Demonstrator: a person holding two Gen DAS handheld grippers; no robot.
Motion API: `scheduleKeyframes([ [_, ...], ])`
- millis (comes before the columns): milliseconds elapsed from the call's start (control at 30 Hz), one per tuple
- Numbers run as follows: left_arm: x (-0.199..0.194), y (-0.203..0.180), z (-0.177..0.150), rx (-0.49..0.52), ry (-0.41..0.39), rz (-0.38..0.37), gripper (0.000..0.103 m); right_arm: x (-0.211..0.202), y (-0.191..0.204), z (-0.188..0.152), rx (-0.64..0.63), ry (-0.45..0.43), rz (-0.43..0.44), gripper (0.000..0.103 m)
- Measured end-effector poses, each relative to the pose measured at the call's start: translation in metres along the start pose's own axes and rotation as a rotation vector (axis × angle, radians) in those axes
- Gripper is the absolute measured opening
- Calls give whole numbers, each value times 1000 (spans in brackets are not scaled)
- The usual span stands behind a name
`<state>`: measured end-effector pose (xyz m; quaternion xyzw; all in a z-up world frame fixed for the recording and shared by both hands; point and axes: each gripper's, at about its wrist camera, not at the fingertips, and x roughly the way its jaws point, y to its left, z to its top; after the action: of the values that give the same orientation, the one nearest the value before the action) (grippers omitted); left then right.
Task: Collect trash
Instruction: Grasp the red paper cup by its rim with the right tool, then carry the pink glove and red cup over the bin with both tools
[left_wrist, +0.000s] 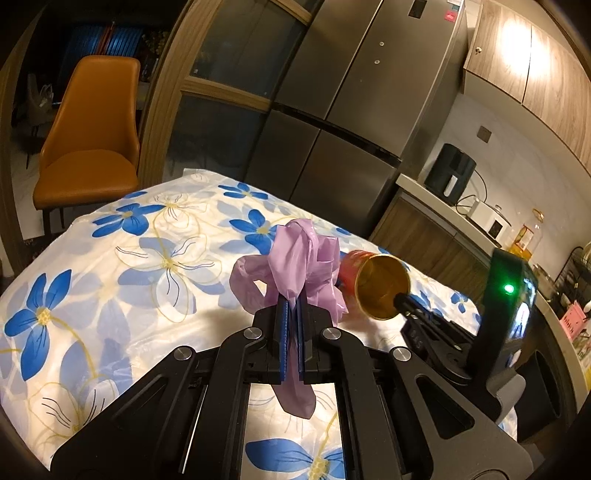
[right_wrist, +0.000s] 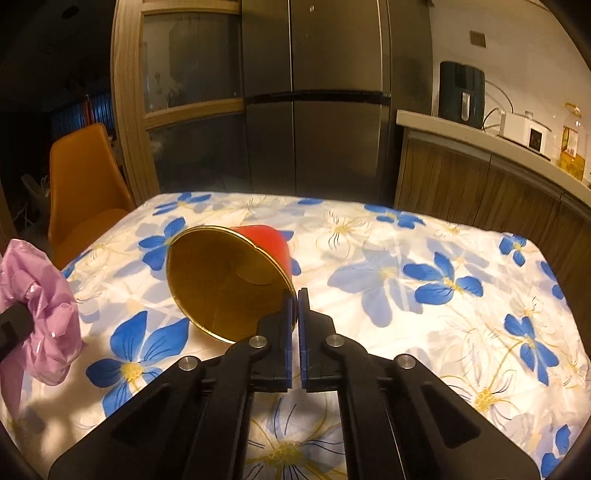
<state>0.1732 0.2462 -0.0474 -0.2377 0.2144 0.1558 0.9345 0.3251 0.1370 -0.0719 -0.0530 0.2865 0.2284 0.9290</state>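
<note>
My left gripper (left_wrist: 293, 301) is shut on a crumpled purple plastic bag (left_wrist: 295, 258) and holds it above the floral tablecloth (left_wrist: 110, 258). My right gripper (right_wrist: 294, 295) is shut on the rim of a red paper cup with a gold inside (right_wrist: 225, 280). The cup is tipped on its side, mouth toward the camera. In the left wrist view the cup (left_wrist: 380, 284) sits just right of the bag, with the right gripper (left_wrist: 400, 299) at its rim. The bag also shows at the left edge of the right wrist view (right_wrist: 40, 310).
An orange chair (left_wrist: 88, 136) stands at the table's far left. A steel fridge (left_wrist: 351, 92) is behind the table. A counter (right_wrist: 480, 147) on the right holds a black appliance (right_wrist: 461, 94), a white cooker (right_wrist: 524, 134) and an oil bottle (right_wrist: 574, 144).
</note>
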Motion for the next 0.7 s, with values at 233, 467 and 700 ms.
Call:
scheduleKeyframes([
  [233, -8, -12, 1, 25, -10, -3, 2, -31, -16, -2, 16, -52, -13, 4],
  [467, -18, -37, -5, 65, 3, 0, 2, -76, -43, -9, 51, -102, -22, 4],
  [700, -33, -70, -14, 112, 5, -26, 2, -123, -65, -17, 73, -159, -34, 3],
])
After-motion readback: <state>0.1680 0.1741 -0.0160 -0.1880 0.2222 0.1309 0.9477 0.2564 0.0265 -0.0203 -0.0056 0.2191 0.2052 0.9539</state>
